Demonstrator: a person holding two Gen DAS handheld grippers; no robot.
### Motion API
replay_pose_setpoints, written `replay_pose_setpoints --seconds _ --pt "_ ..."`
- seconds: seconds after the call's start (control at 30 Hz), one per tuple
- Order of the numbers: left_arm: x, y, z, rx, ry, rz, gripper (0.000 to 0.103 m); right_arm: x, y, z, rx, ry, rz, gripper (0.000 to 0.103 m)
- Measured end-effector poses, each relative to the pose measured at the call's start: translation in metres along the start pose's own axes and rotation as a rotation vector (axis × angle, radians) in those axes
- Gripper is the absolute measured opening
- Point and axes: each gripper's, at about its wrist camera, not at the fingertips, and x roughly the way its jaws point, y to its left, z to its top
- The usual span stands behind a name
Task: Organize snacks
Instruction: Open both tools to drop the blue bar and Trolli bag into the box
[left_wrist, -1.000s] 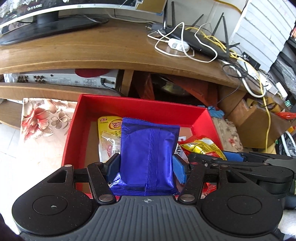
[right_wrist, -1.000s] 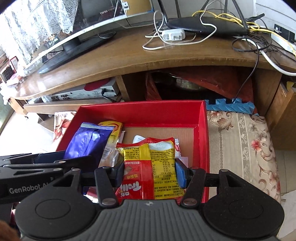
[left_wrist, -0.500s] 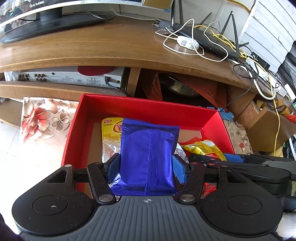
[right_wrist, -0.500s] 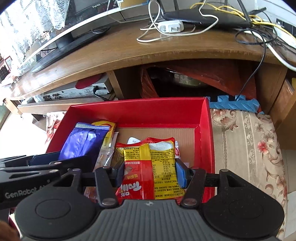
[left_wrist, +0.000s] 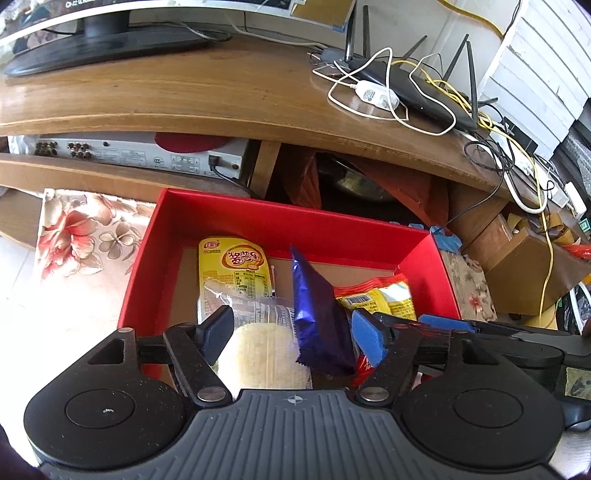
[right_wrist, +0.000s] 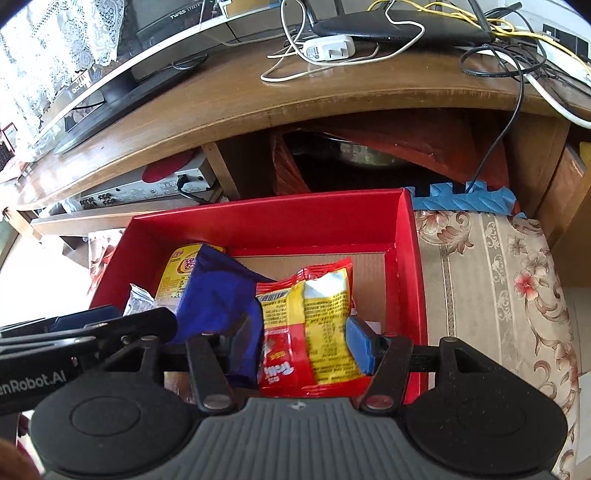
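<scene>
It looked like a home living room: a wooden TV stand (left_wrist: 207, 88) carried a television (right_wrist: 122, 74), a router (left_wrist: 413, 88) and tangled cables.

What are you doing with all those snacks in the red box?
A person is sorting snacks into the red box. The left tool has just been opening, and the blue packet is slipping out between its pads. The right tool has the red and yellow packet between its pads, jaws easing apart.
</scene>
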Motion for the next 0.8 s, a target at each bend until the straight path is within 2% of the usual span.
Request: replay_pose_setpoints --seconds 0.8 --pt "-0.033 -0.006 -0.013 0.001 -0.038 -0.046 0.085 -0.033 0.003 -0.009 -0.005 -0.034 0.004 0.055"
